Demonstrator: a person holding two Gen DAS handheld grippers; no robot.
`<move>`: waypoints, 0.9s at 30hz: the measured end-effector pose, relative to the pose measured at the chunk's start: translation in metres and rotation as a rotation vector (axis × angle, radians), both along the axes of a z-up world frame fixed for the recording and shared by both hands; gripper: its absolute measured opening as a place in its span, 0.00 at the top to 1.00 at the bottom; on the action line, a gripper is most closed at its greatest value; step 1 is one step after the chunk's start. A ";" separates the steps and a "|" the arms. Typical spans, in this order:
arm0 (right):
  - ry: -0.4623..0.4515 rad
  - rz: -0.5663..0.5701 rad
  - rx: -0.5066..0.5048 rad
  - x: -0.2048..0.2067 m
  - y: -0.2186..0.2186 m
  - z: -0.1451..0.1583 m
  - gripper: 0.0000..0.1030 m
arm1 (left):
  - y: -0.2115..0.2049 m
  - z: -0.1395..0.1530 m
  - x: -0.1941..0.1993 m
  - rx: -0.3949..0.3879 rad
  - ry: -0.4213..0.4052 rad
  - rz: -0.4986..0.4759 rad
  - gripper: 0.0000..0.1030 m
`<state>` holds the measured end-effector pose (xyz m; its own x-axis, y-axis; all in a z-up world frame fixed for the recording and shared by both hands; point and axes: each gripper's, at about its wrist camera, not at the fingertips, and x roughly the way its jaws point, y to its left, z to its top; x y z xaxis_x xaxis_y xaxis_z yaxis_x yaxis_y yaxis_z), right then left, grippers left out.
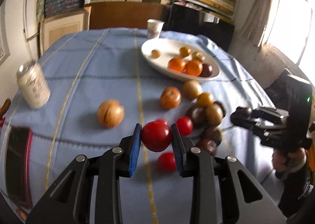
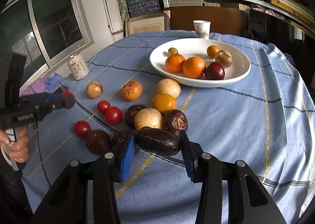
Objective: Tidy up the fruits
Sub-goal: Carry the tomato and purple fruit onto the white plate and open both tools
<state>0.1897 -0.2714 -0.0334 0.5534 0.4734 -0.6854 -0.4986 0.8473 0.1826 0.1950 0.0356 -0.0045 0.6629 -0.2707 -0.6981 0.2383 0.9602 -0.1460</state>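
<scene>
1. Cluttered room, shelves of stacked boxes behind; round table under a blue checked tablecloth (image 2: 226, 109), white bowl (image 2: 241, 75) at the far side, partly filled with oranges and other fruit.
2. Left gripper (image 1: 156, 135): closed on a red tomato (image 1: 156, 136), blue pads pressing its two sides at the widest part. Tomato looks clear of the cloth; frame is blurred.
3. Right gripper (image 2: 158, 141): jaws clamped around a dark purple oblong fruit (image 2: 158, 143), pads on its two ends. Whether it rests on the cloth or is lifted, cannot tell.
4. Handling, tomato: judged light, smooth, thin-skinned and soft; too much squeeze would bruise or split it. Mid-body hold as now seems right, light pressure.
5. Handling, purple fruit: wrinkled skin, probably firmer and less slippery; the end-to-end hold looks less stable than a hold across the short middle, may pivot.
6. Outward: more tomatoes (image 2: 113, 115) loose on the cloth just beside, then a pile of brown, yellow and purple fruit (image 2: 148, 118) touching each other, round and likely to roll if nudged.
7. Further out: drink can (image 2: 78, 68) at the table's edge, paper cup (image 2: 202, 28) behind the bowl.
</scene>
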 end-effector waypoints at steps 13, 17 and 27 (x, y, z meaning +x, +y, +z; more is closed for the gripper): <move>0.000 -0.163 0.208 0.078 -0.034 0.030 0.56 | -0.044 0.036 0.110 0.032 0.014 -0.037 0.72; -0.008 -0.246 0.233 0.116 -0.040 0.029 0.56 | -0.065 0.037 0.154 0.072 0.014 -0.036 0.72; -0.002 -0.283 0.200 0.172 -0.040 0.011 0.56 | -0.096 0.007 0.245 0.118 0.098 -0.012 0.72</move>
<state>0.3617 -0.3112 -0.0227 0.6835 0.4253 -0.5933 -0.2494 0.8999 0.3578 0.4397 -0.0603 0.0023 0.5873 -0.1905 -0.7866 0.2400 0.9692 -0.0556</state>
